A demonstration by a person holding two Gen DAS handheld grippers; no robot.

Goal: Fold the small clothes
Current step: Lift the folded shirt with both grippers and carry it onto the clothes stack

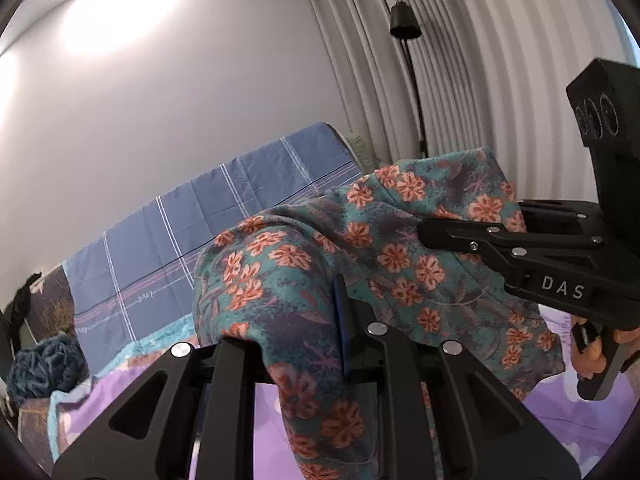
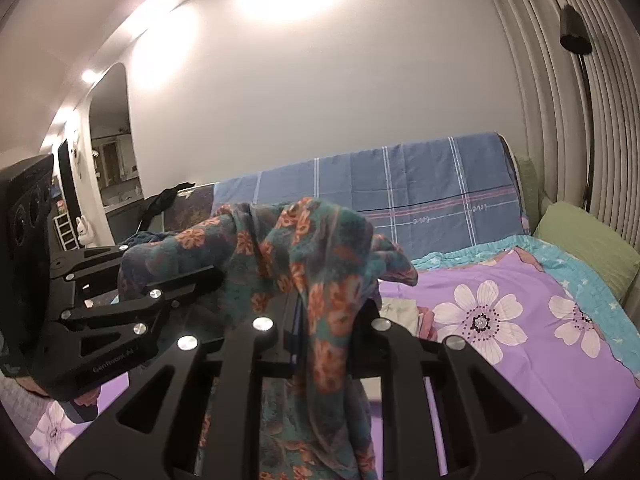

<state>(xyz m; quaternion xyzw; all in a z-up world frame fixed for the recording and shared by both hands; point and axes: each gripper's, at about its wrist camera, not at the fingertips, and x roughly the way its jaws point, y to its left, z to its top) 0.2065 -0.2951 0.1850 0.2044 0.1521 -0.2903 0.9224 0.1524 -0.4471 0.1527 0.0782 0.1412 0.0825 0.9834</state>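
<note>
A small floral garment (image 1: 280,264), teal with orange flowers, hangs lifted above the bed between both grippers. In the left wrist view my left gripper (image 1: 296,332) is shut on one edge of it, and the cloth drapes over and hides the fingertips. My right gripper (image 1: 424,236) reaches in from the right, shut into the cloth higher up. In the right wrist view the garment (image 2: 312,240) bunches up and hangs down through my right gripper (image 2: 320,320), which is shut on it. The left gripper (image 2: 216,276) grips its left side.
A purple sheet (image 2: 520,360) with white flowers covers the bed below. A blue checked cloth (image 2: 420,184) covers the backrest by the wall, and a green pillow (image 2: 588,248) lies at the right. A black floor lamp (image 1: 406,20) stands before pleated curtains. A dark blue knit bundle (image 1: 44,364) sits far left.
</note>
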